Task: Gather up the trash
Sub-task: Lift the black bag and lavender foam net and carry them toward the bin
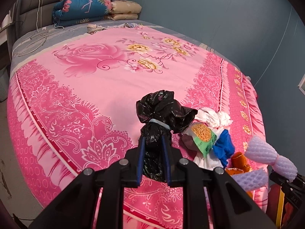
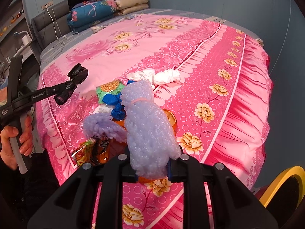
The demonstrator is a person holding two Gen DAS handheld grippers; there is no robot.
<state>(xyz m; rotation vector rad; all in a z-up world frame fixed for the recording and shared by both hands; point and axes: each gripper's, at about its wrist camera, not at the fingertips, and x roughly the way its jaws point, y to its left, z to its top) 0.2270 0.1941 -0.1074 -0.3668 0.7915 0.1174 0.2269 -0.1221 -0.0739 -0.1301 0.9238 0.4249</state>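
A black bag bundle (image 1: pixel 161 122), tied at its neck with a pale band, is pinched between the blue pads of the left gripper (image 1: pixel 153 145) and is held clear of the pink bedspread (image 1: pixel 99 87). In the right wrist view the person's hand (image 2: pixel 16 139) is seen around that gripper's handle. To the right, the remaining trash pile (image 1: pixel 207 135) lies on the bedspread: white crumpled paper, a green packet, blue plastic and an orange wrapper. Furthest right, a lilac foam net (image 2: pixel 146 122) is clamped at its lower end by the right gripper (image 2: pixel 152 173). The pick-up step appears done for both items. Next, a carry to a bin is called for; a yellow-rimmed container (image 2: pixel 282 183) is glimpsed low right, though what it is cannot be told.
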